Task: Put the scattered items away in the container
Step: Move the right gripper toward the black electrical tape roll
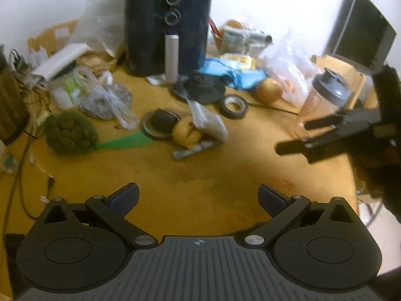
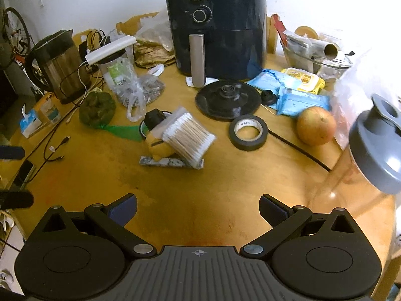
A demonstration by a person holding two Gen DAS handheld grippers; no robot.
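— So where did we stand with the scattered things?

— Both of ours were released and holding nothing. Our left gripper (image 1: pixel 198 195) hung over bare surface (image 1: pixel 200 170), jaws wide apart, and our right gripper (image 2: pixel 198 207) did the same, with its fingers (image 1: pixel 295 145) showing from the side in the left view.

— And the things to tidy?

— Mid-surface, a small heap: the swabs (image 2: pixel 188 135) leaned on a yellow fruit (image 2: pixel 156 148), with a rolled packet (image 2: pixel 171 162) lying just in front. The tape (image 2: pixel 248 132) sat to their right, and the apple (image 2: pixel 316 126) beyond it, near the bags. The netted bag (image 2: pixel 97 109) lay well to the left by the kettle (image 2: pixel 59 65).

— Which container did we mean?

— We couldn't tell for certain. The glass dish (image 2: pixel 325 61) at the back right, already holding rolls, looked likeliest; the lidded bottle (image 2: pixel 376 145) close at our right seemed too narrow.

— How would the swabs handle?

— Light, we judged, but in slick plastic that would crumple and slide. We thought to take them across the middle of the bundle, not the flap. The tape was stiff: one finger through the hole, one outside. The apple, round and smooth, wanted a squeeze across its widest part.
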